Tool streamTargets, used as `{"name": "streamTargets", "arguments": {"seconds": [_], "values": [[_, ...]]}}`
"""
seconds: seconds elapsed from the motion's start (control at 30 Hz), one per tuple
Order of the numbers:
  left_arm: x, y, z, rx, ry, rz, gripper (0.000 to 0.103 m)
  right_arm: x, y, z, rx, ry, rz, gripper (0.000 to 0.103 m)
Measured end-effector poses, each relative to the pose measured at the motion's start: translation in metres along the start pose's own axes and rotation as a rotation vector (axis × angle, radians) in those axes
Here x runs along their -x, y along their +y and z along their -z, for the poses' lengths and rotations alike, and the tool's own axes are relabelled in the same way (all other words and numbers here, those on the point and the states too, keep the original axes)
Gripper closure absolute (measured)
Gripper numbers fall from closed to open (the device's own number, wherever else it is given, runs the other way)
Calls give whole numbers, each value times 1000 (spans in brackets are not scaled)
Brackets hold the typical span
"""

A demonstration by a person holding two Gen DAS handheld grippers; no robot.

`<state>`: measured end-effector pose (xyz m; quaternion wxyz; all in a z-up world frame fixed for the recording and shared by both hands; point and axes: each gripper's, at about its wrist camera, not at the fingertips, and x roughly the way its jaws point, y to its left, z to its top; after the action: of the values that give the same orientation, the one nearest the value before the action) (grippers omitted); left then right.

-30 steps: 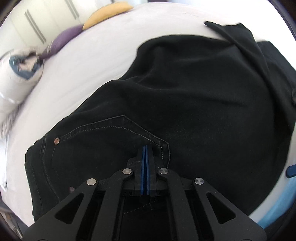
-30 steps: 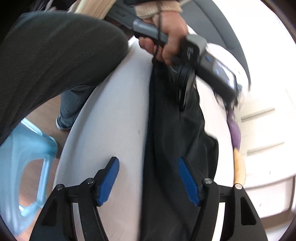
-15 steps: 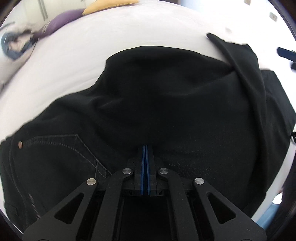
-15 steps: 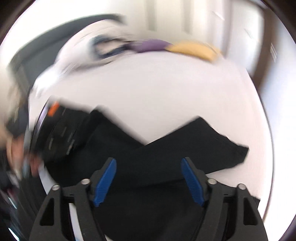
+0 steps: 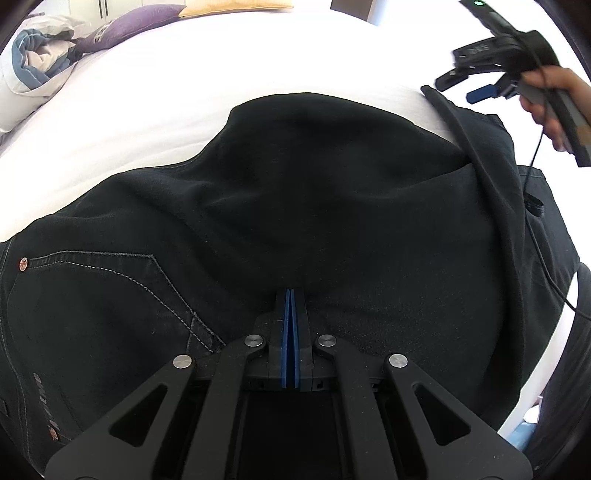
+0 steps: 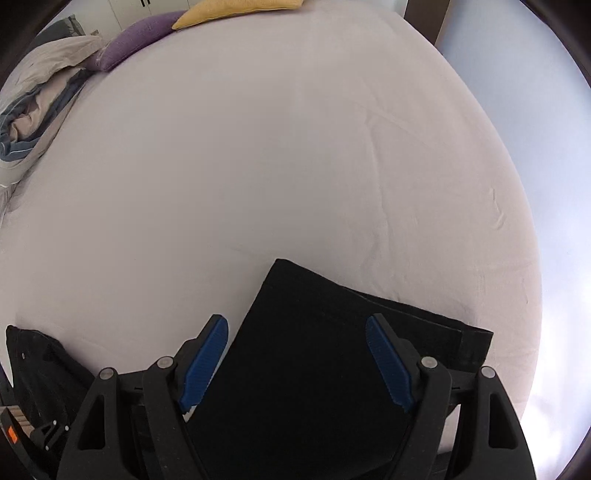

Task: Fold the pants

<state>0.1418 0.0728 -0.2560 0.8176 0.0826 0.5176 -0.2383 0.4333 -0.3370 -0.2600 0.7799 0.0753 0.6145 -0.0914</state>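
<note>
Folding stage: black pants (image 5: 314,206) lie spread over a white bed (image 5: 258,66), the legs doubled across one another but loose and rumpled; judged from this, the first fold is laid and later folds and smoothing are left.
Left gripper (image 5: 289,306): nearest the left camera, its blue pads are pressed fully together, tips against the dark cloth just beside the back pocket (image 5: 92,295); whether any fabric is pinched between them cannot be told.
Right gripper (image 6: 295,363): its jaws have just been opening and stand wide apart, hovering over a flat leg end (image 6: 332,332) of the pants, the pads not touching it and nothing held.
Person's hand (image 5: 546,99): seen from the left camera at the far right edge, gripping the right tool's handle above the leg hems.
Writing: a row of pale letters runs along the waistband (image 5: 40,402) at the lower left, too small and skewed to read; the copper rivet (image 5: 23,263) shows no legible mark.
Far end of bed: a purple pillow (image 6: 140,37), a yellow pillow (image 6: 236,9) and a bundled blue-and-cream quilt (image 6: 33,99), well apart from the pants.
</note>
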Motion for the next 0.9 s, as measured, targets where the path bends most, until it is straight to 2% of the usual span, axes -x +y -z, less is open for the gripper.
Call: {"name": "streamTargets", "arguments": {"seconds": [0.13,0.17,0.23,0.37,0.53,0.63,0.67,0.83,0.87,0.9], "values": [[-4,-5,-2,-7,-12,-10,102,-21,5,-15,-9,64,39,23],[-5,-7,-2,-5,-15,-10,102,-24,6,-18,-7,71,70,24],[-8,-10,-3,0,-20,-10,102,-23,0,-20,-29,46,123,24],[-7,-9,-1,6,-24,-10,103,-5,-14,-19,-40,-11,111,25],[-4,-9,0,7,-25,-13,103,2,-18,-25,-53,-9,126,25],[-3,-10,0,7,-27,-19,102,-12,-14,-33,-53,59,95,25],[-3,-11,0,7,-27,-19,103,-18,-5,-25,-62,75,86,25],[-3,-12,0,10,-27,-16,103,-40,-12,-29,-105,141,78,24],[-3,-12,1,9,-27,-15,103,-42,-13,-31,-101,143,80,26],[-3,-12,1,8,-27,-15,102,-42,-13,-32,-91,142,81,32]]}}
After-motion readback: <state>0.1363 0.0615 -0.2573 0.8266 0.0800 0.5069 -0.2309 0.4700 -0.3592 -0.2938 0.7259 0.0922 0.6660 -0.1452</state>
